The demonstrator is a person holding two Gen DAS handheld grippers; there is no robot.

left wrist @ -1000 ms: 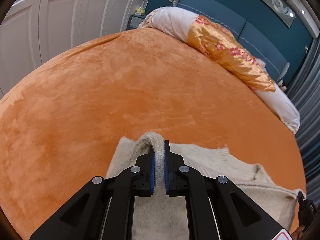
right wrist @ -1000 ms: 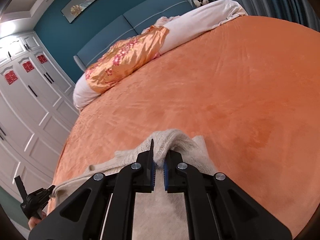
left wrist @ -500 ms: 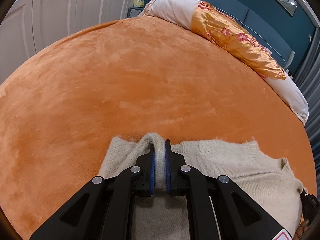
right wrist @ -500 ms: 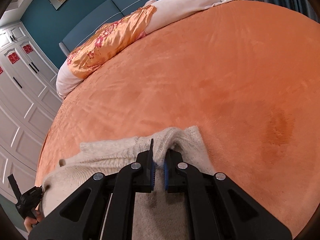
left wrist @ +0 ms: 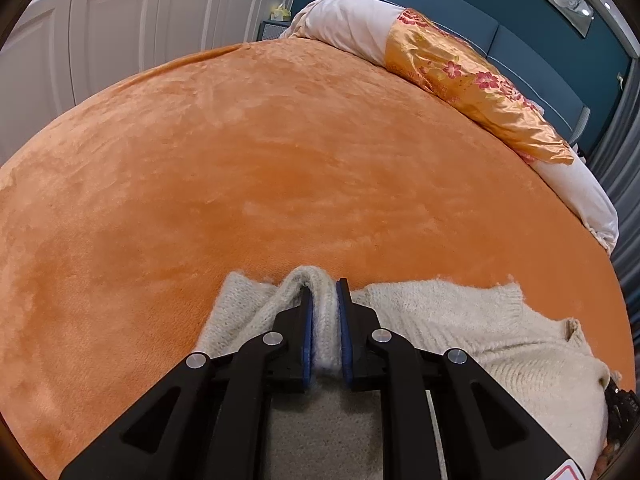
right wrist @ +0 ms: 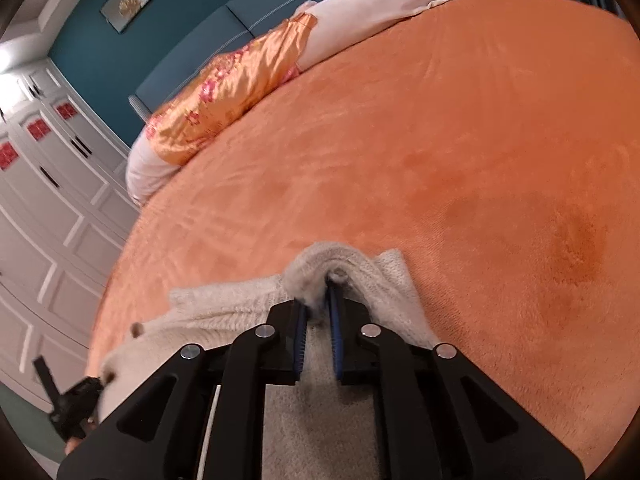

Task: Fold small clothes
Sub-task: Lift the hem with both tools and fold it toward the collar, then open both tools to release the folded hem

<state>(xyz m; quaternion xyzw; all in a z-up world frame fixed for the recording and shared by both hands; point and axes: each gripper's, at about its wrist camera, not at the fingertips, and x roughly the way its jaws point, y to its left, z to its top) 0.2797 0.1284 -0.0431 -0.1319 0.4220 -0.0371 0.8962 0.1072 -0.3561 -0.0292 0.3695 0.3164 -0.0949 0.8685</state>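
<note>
My left gripper (left wrist: pixel 323 300) had its jaws opening, a raised fold of the cream-white fuzzy knitted sweater (left wrist: pixel 460 328) standing between its blue pads (left wrist: pixel 306 328) and touching both. My right gripper (right wrist: pixel 318 300) likewise had its jaws opening; a bunched ridge of the same knit sat at its fingertips, with a narrow gap visible beside the right-hand pad, so I could not tell whether it was gripped or merely loose between the pads. In each wrist view, the sweater lay spread flat below and beside the black fingers, at the near edge of the orange plush bedspread (left wrist: pixel 280 160). The opposite gripper showed as a small black shape at the frame's lower corner. Far across the bedspread I saw a white rolled duvet (left wrist: pixel 352 28) wrapped in an orange floral satin cover (left wrist: pixel 480 96), set against a teal padded headboard (left wrist: pixel 532 56). White panelled wardrobe doors (right wrist: pixel 48 200) stood beyond.
</note>
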